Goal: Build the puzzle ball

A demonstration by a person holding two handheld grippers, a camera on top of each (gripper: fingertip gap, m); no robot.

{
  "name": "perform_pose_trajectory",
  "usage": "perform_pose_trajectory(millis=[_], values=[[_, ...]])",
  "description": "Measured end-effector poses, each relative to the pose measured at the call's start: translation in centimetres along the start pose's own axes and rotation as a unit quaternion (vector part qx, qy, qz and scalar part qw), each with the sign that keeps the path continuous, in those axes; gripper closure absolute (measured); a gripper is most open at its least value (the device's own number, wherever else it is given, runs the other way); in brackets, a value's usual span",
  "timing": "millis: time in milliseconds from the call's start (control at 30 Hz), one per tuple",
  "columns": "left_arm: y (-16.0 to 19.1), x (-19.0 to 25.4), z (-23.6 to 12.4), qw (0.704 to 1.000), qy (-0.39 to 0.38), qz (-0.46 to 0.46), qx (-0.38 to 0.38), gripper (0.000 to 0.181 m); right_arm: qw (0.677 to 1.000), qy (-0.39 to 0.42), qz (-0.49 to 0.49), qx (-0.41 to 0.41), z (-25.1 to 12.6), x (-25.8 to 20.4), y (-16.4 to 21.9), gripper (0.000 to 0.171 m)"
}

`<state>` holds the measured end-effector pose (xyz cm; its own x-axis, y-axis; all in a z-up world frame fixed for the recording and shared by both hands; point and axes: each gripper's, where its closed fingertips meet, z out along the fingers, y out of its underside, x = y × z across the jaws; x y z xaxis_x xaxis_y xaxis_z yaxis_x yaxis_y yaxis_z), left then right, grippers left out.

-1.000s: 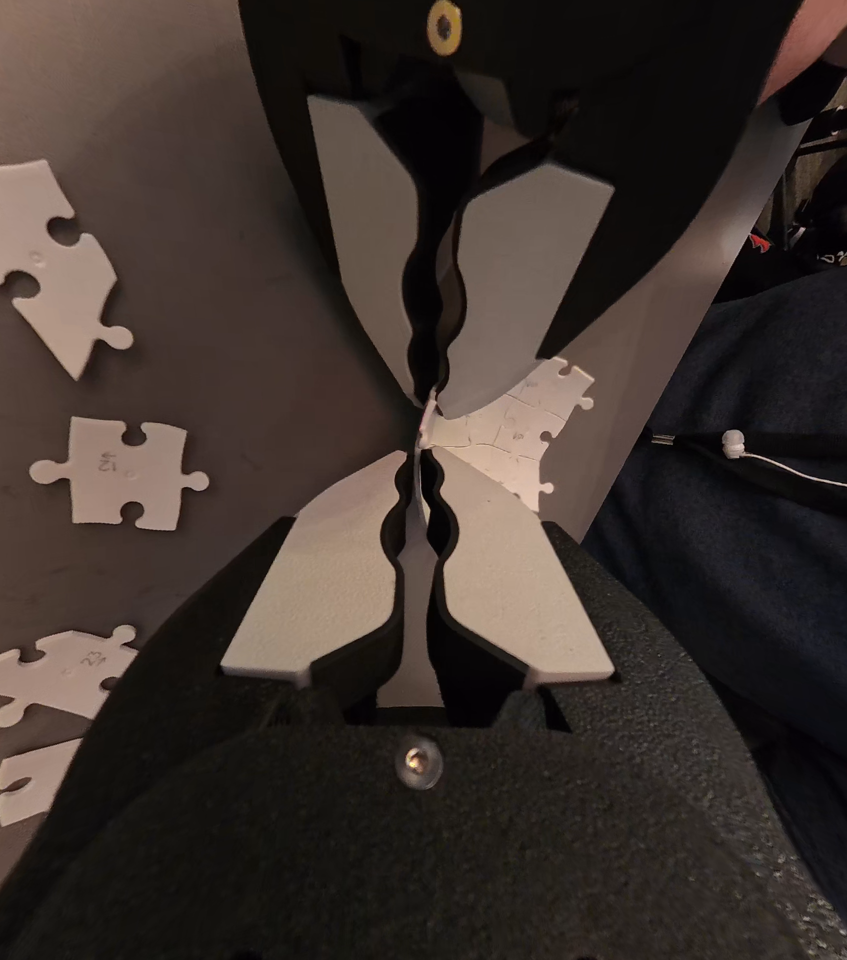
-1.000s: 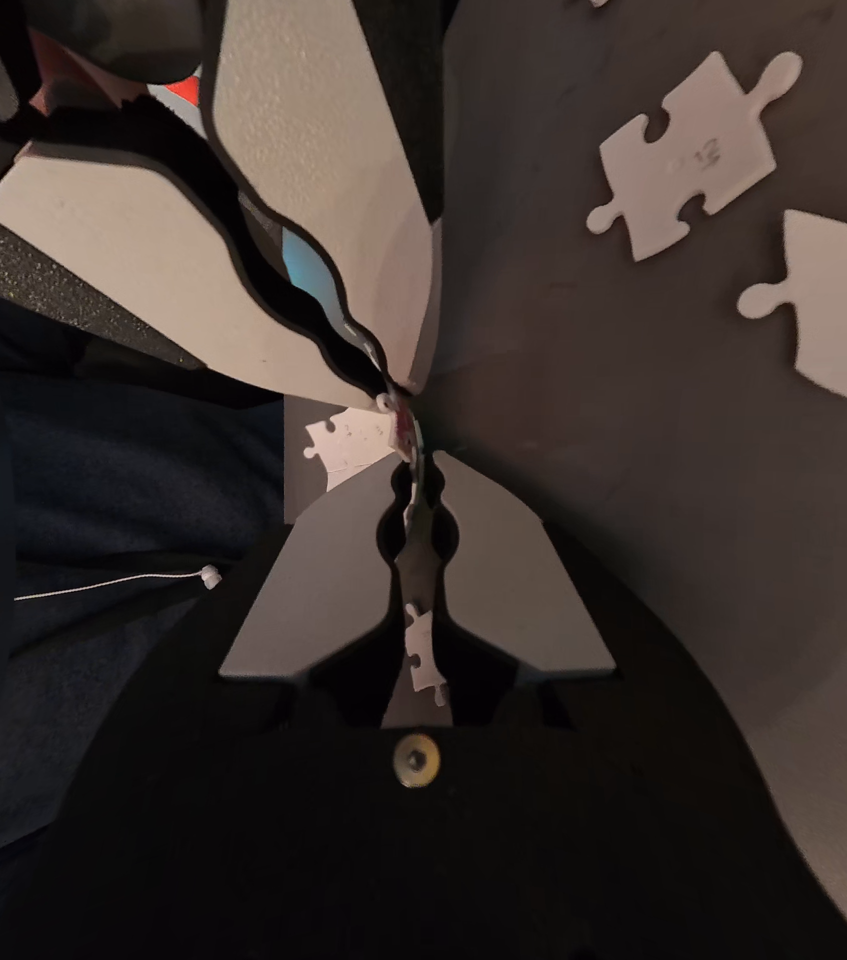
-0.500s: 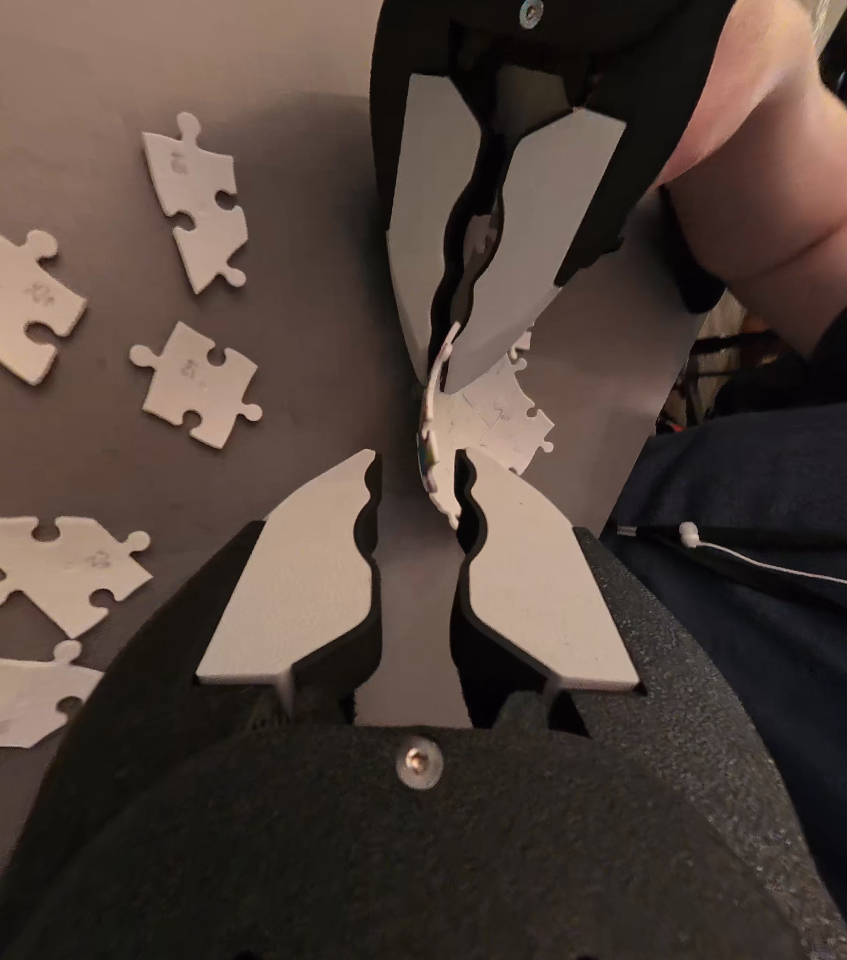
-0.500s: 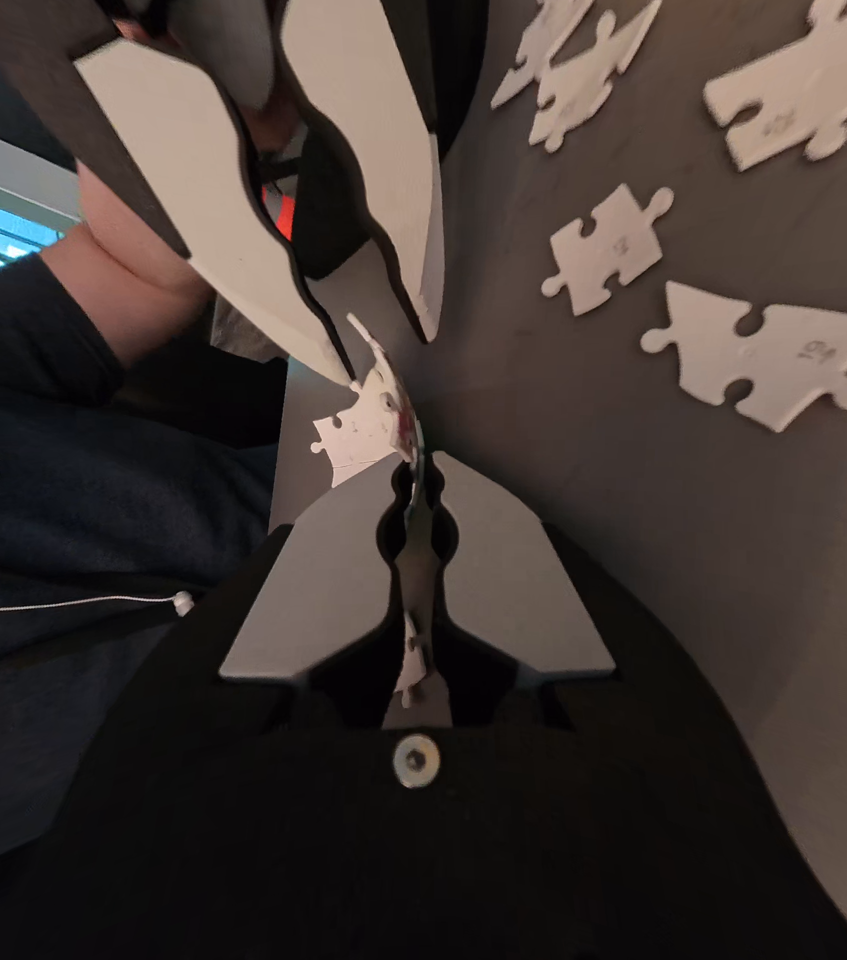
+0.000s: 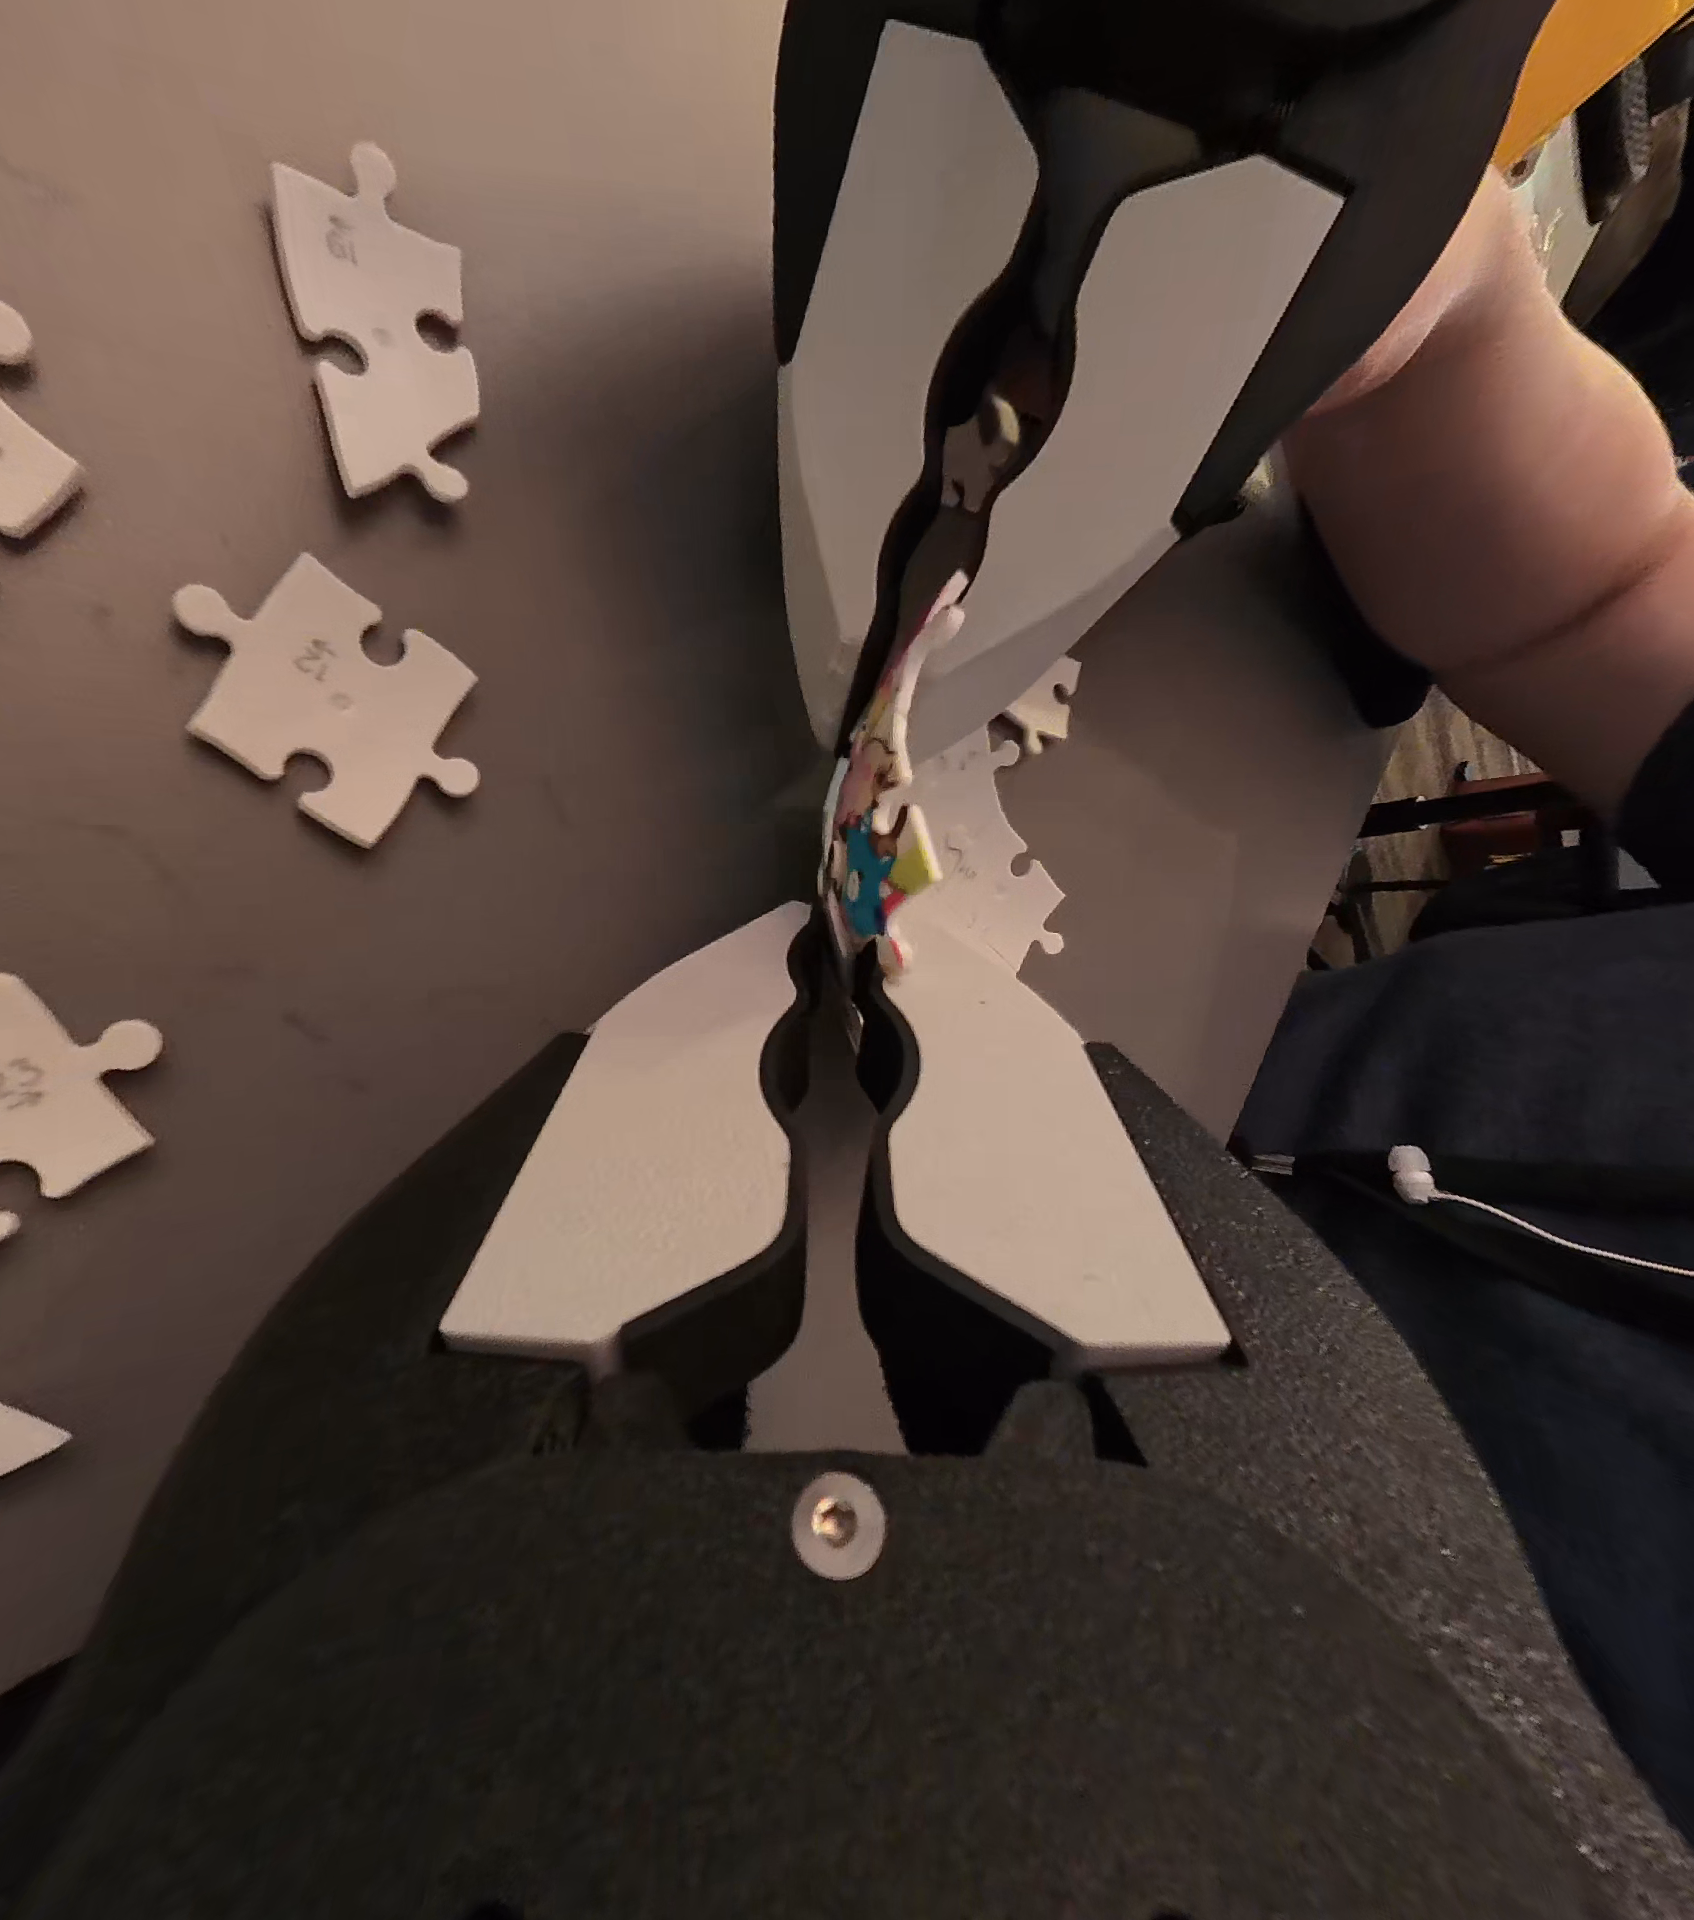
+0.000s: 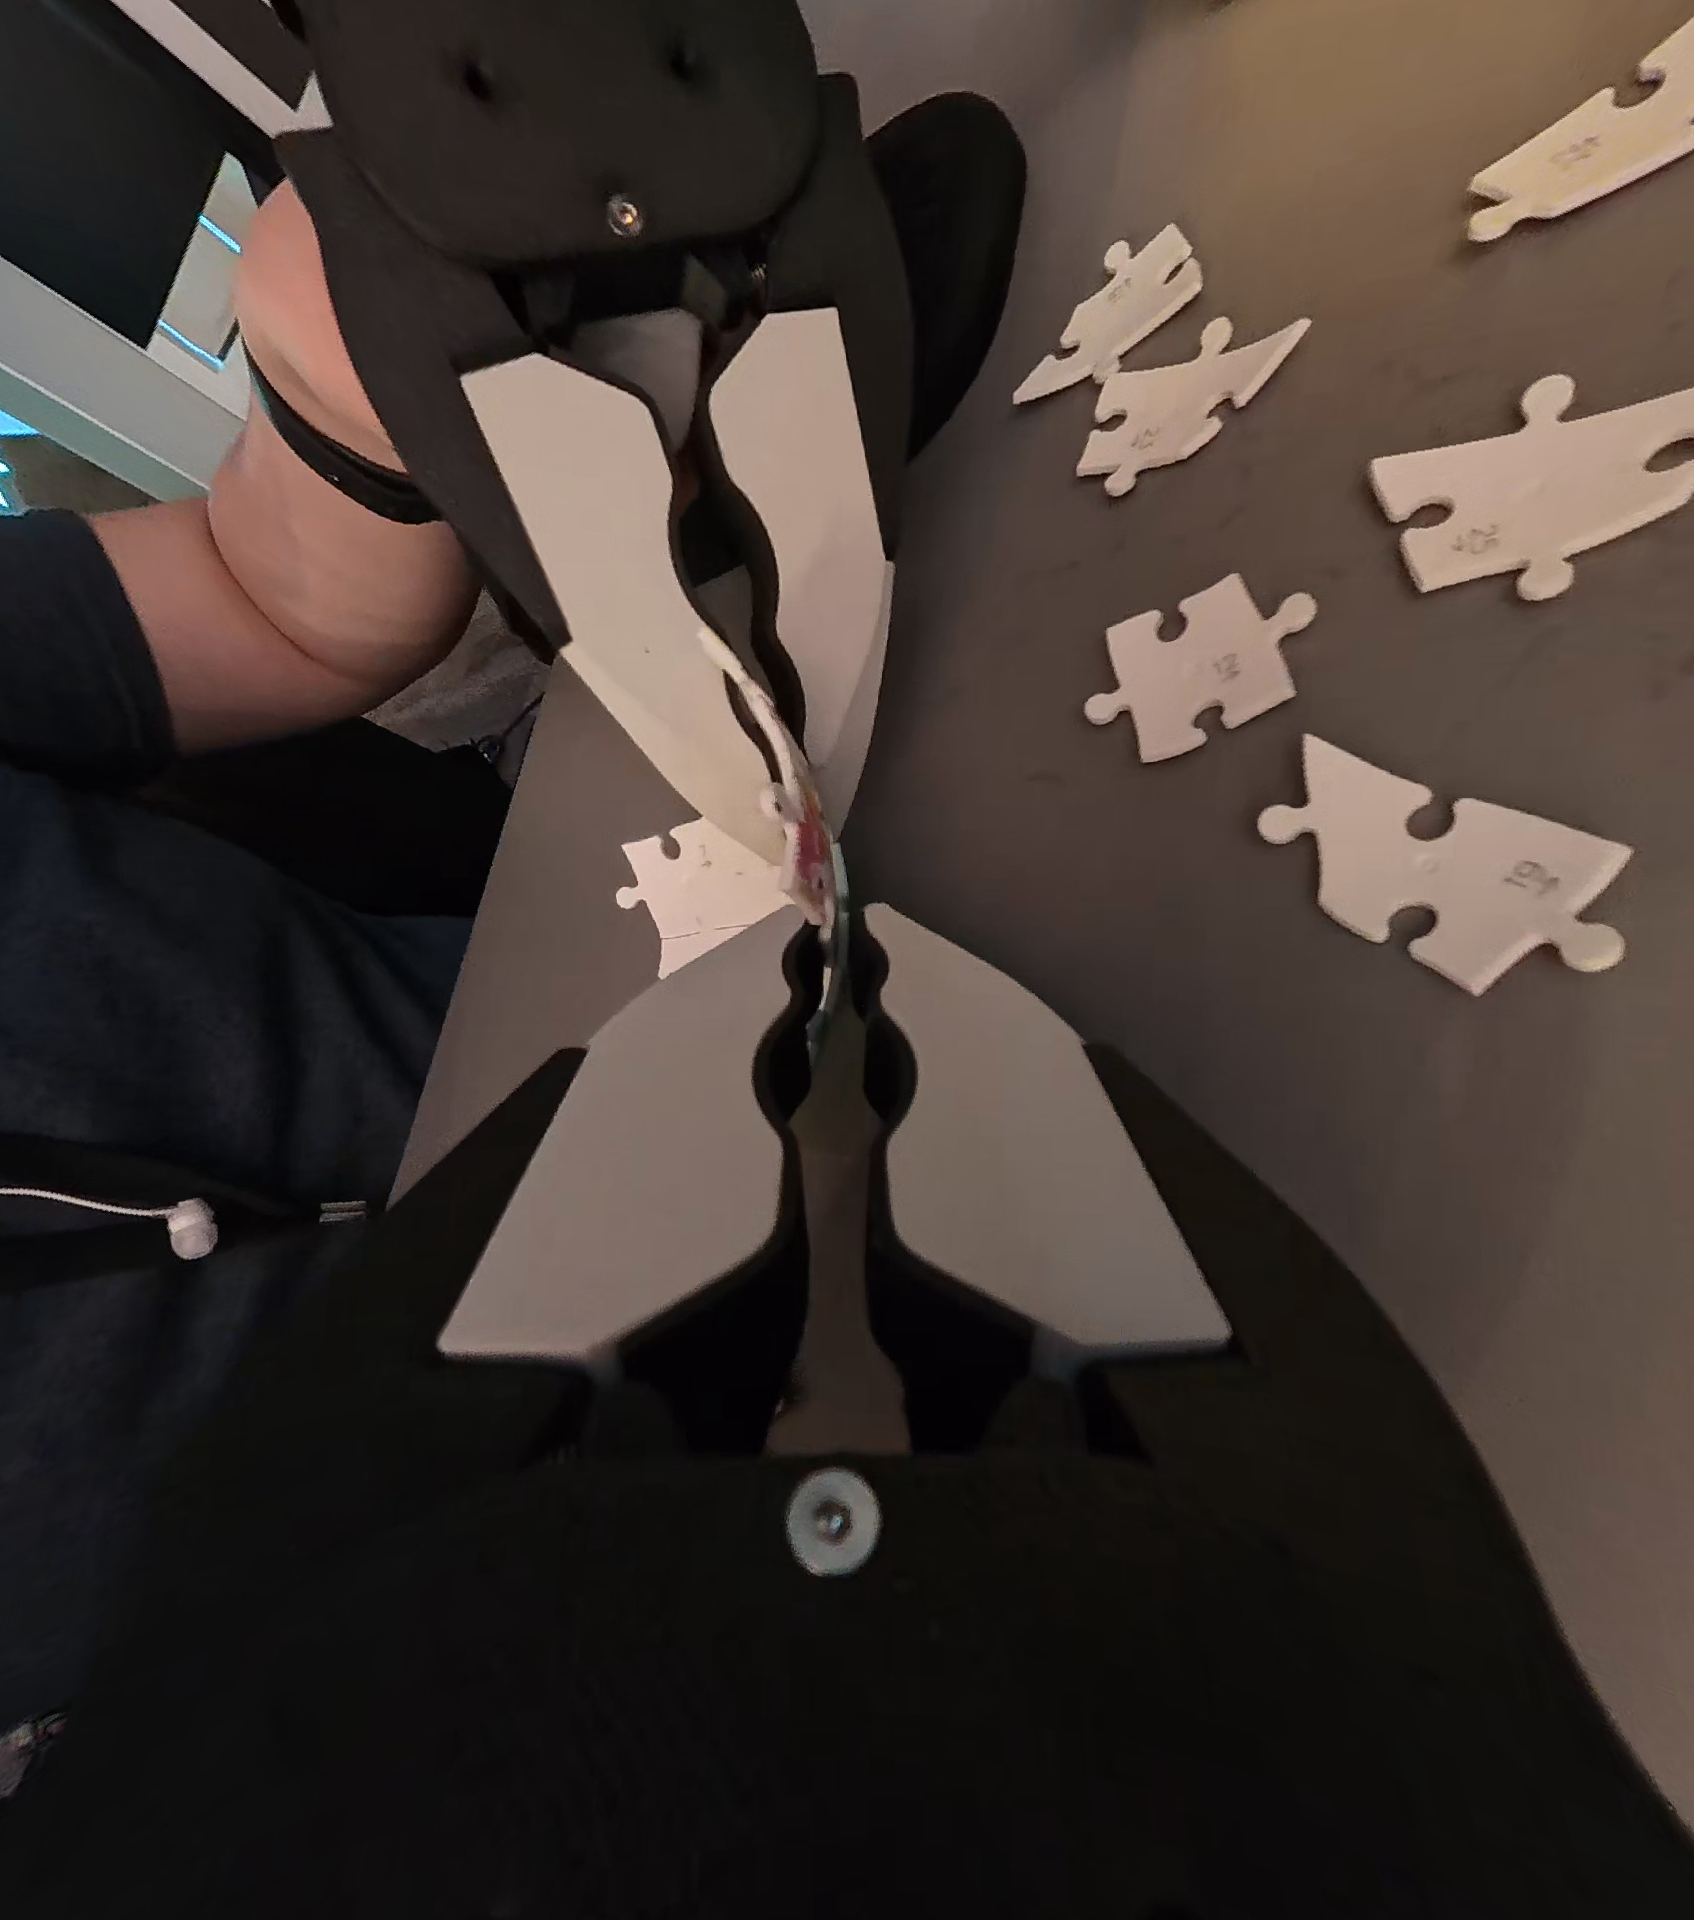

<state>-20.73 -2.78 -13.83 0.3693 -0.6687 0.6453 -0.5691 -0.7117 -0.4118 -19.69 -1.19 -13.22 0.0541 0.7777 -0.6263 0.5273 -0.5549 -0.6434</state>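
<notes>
Left wrist view, reading left to right: loose white puzzle pieces (image 5: 329,717) lie face-down and scattered on the dark grey desk (image 5: 614,520), well apart from both tools. At centre, the left tongs (image 5: 838,940) are clenched on the lower edge of a curved, partly joined puzzle section (image 5: 869,842), whose printed side shows blue, yellow and pink (the white backs face the right). The section stands on edge between the two tools, and the right tongs (image 5: 890,665), entering from above, are closed on its upper edge; a further white piece (image 5: 978,457) sits deeper between their fingers. Behind the section, more joined white pieces (image 5: 1004,862) lie near the desk's right edge, beside the person's dark blue sleeve and lap. Right wrist view, same order: the person's forearm and dark clothing fill the left, and a joined white patch (image 6: 708,873) lies on the desk just beside the meeting point of the tools. At centre, the right tongs (image 6: 832,935) grip the thin edge of the puzzle section (image 6: 812,852), seen nearly edge-on, while the left tongs (image 6: 807,769) pinch its far end from above. To the right, separate white pieces (image 6: 1196,670) rest flat on the desk, clear of both tools.
</notes>
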Motion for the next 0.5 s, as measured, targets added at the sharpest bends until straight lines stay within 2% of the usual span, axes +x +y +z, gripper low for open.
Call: perform_pose_trajectory(millis=[500], values=[[0.38, 0.14, 0.02, 1.0, 0.014, 0.014, -0.004, 0.178, 1.0, -0.002, -0.003, 0.001, 0.44, -0.27, -0.06, 0.165]])
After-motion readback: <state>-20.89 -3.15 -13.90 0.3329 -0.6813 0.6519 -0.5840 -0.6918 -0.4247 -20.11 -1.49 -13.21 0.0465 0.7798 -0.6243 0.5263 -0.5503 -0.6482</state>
